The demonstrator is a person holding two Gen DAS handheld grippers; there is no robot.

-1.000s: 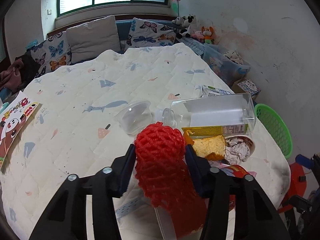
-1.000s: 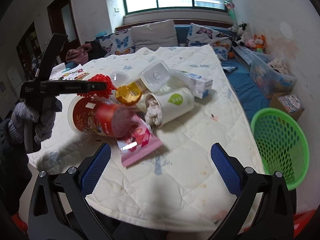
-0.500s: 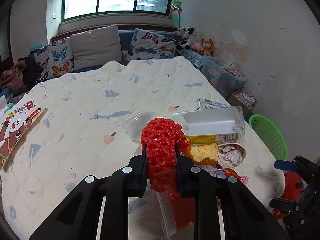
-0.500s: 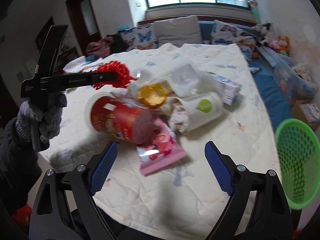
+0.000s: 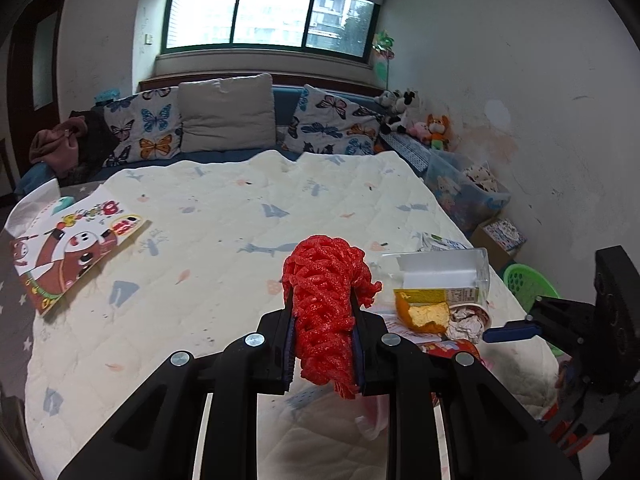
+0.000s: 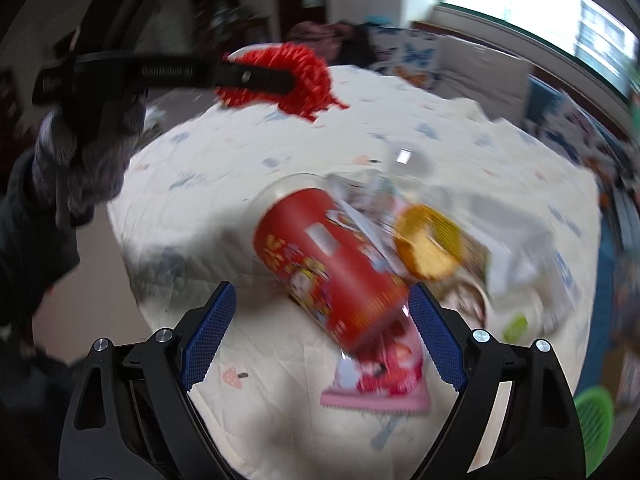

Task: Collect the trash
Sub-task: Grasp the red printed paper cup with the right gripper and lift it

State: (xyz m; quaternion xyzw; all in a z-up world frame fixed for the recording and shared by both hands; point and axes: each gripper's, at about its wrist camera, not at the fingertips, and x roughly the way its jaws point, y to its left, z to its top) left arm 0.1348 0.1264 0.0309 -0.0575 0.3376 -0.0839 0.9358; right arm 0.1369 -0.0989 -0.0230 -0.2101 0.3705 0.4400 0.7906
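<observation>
Two black fingers of the left gripper [image 5: 322,344] are squeezing the red foam net [image 5: 326,300] above the quilted bed [image 5: 192,264]. Through the blurred right wrist view, the right gripper [image 6: 322,338] is hanging with fingers apart over the red cup [image 6: 332,264], with the green basket [image 6: 594,416] at near right.

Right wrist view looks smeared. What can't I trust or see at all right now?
- Right wrist view: motion blur smears the red cup, orange peel and pink wrapper; print unreadable.
- Green basket: cut by the frame edge.
- Left wrist view: the left gripper and red foam net hide the red cup.
- Green basket: mostly behind the right gripper.
</observation>
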